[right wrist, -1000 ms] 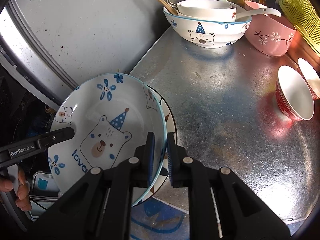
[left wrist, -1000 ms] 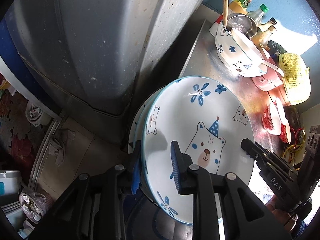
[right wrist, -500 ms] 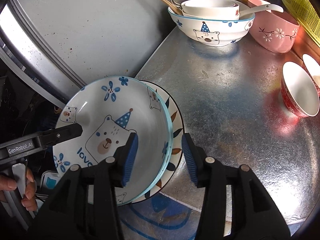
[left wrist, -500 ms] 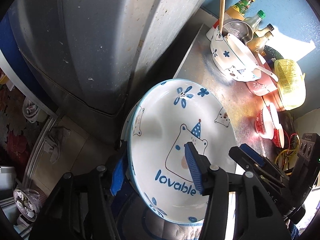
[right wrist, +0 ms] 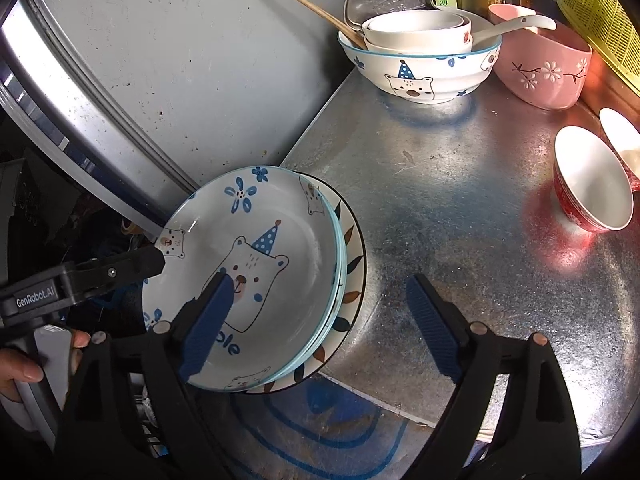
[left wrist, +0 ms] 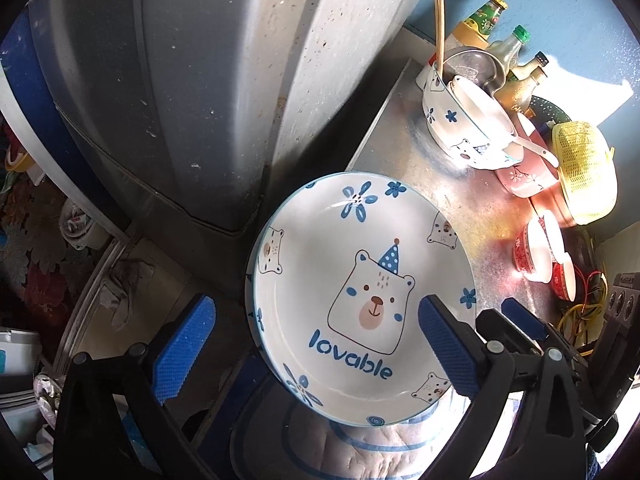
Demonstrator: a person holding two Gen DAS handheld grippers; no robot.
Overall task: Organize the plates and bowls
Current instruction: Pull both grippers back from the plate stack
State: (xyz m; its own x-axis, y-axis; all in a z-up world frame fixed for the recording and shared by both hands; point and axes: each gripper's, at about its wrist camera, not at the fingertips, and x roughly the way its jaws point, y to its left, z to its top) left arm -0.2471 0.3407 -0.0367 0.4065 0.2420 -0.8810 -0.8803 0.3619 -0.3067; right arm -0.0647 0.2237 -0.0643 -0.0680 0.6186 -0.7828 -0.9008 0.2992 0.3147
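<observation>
A white plate with a blue-hatted bear and the word "lovable" [left wrist: 360,300] [right wrist: 256,256] lies on top of a leaf-patterned plate [right wrist: 352,264] at the near left corner of the metal counter [right wrist: 460,240]. The stack overhangs the counter's edge. My left gripper [left wrist: 315,306] straddles the plate's left rim, its jaws opening and the blue pads off the plate. My right gripper [right wrist: 320,280] spans the stack's right rim, jaws also opening, pads not touching. Each gripper shows in the other's view, the left gripper [right wrist: 120,268] with a hand behind it, the right gripper [left wrist: 516,320] at the right.
A grey appliance wall [right wrist: 180,60] rises just left of the plates. At the back stand a large bear bowl with nested white bowls [right wrist: 420,64], a pink bowl with a spoon [right wrist: 544,72], bottles and a yellow basket [right wrist: 600,12]. Red bowls [right wrist: 592,188] sit at the right.
Both grippers let go of the bear plate's rim and their jaws spread wide. The plate now lies flat on the stack. The right gripper drew back slightly.
</observation>
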